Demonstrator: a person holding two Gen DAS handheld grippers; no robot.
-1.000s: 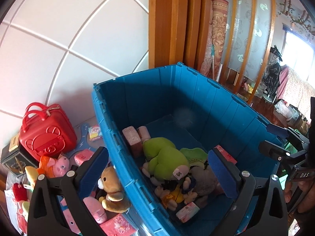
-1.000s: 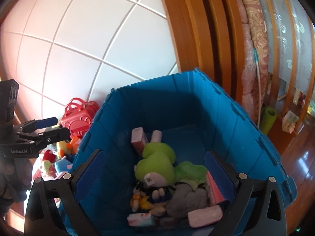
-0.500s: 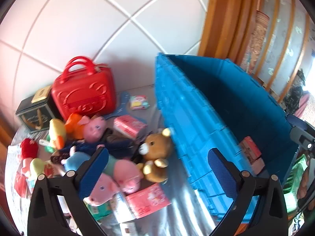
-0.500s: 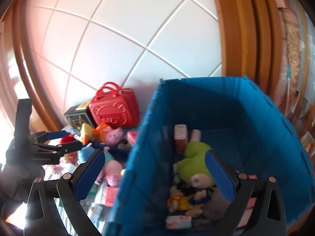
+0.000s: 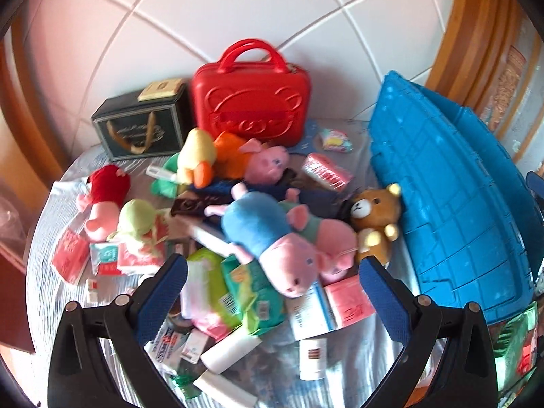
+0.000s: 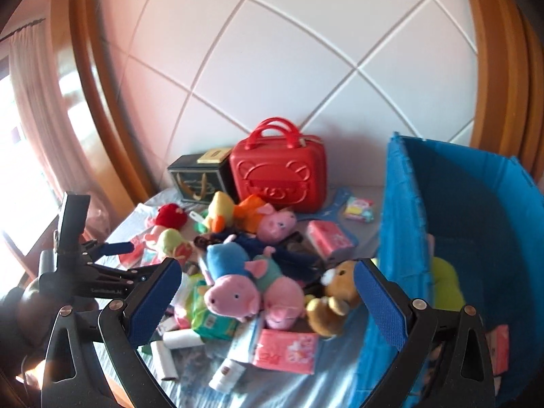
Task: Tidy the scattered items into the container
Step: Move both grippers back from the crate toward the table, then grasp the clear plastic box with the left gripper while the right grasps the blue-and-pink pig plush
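both tongs, left tongs (image 5: 272,295) and right tongs (image 6: 261,299), wide open and empty, were swung from the blue container (image 6: 452,238) at the tabletop's right edge to the scattered plush pile (image 5: 272,231) beside it, so another pick is judged next.

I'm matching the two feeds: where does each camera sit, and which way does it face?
Left wrist: on the left claw, looking down at the toy pile; only its own open fingers show.
Right wrist: on the right claw, facing the pile and blue bin; the left claw shows at left.
Shared: red case, blue-shirted pig, brown bear.
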